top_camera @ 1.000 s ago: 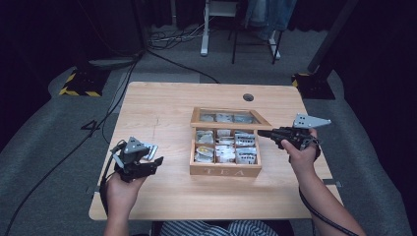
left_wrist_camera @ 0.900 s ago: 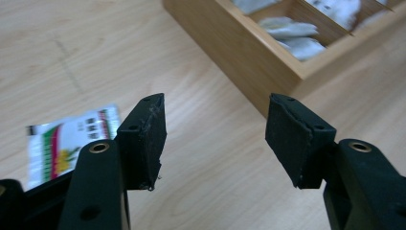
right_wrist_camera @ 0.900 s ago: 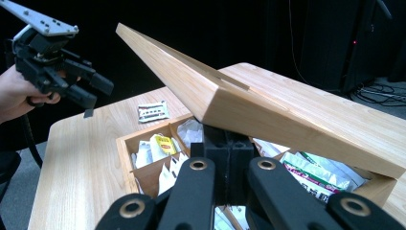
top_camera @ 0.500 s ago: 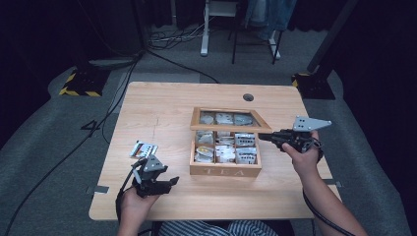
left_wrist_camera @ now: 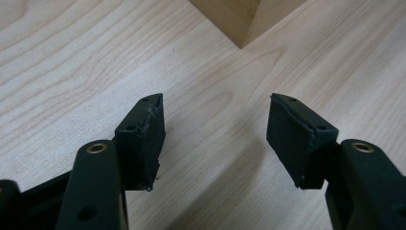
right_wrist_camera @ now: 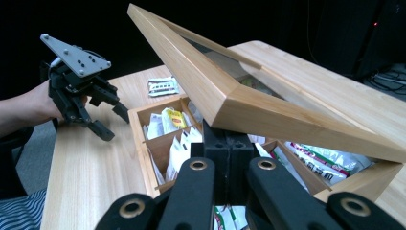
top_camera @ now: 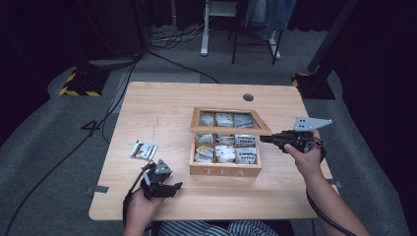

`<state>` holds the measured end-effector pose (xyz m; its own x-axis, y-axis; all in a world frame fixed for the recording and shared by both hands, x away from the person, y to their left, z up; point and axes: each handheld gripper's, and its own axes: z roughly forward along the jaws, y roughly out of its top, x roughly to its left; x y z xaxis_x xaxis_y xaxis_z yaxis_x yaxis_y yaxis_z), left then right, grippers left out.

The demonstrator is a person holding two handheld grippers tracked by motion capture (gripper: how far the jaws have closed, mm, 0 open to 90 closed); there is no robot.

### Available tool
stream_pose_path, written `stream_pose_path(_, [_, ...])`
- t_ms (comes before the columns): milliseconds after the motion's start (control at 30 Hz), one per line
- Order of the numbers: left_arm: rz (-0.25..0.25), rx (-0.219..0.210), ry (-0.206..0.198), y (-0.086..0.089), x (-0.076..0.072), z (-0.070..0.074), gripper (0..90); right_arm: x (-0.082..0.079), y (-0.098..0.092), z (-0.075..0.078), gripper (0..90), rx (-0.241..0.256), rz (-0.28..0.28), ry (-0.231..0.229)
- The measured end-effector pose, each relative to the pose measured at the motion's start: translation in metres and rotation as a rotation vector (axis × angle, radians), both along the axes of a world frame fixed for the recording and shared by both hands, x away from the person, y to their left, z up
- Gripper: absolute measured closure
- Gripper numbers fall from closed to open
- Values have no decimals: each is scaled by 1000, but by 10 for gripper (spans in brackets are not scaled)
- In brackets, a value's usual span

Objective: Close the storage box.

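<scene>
From the high view, the left gripper (top_camera: 169, 187) has pulled back toward the person, leaving the tea packet (top_camera: 144, 150) lying on the table (top_camera: 162, 108) well ahead of it: delivered, by the look of it. The right gripper (top_camera: 265, 139) keeps the lid (top_camera: 230, 129) of the tea box (top_camera: 225, 170) propped up. In the left gripper view, jaws spread wide, released, bare wood between them, the box corner ahead. In the right gripper view, jaws clenched under the lid's edge, compartments of sachets beneath, so another pick looks likely.
</scene>
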<state>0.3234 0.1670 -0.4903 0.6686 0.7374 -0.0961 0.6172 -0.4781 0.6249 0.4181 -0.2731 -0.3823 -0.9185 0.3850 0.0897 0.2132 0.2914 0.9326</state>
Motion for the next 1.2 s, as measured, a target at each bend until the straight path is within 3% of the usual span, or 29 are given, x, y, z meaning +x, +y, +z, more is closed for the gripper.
stream_pose_path(133, [1,-4,-14,0,0,-1,384,0,0,0,900,-29,15,25])
stream_pose_path(333, [4,29,-86,-1,-2,-6,375,-2,1,-1,900,-68,33,34])
stream_pose_path(400, [13,2,-99,-1,-2,-9,361,-5,3,0,900,-77,47,36])
stream_pose_path(500, [8,1,-117,1,-1,-10,361,-7,4,1,900,-93,50,32])
stream_pose_path(900, [11,-12,-122,1,-1,-11,356,-15,7,0,900,-191,7,145])
stream_pose_path(1200, [9,-8,-123,1,-1,-11,356,-18,11,0,900,-267,1,181])
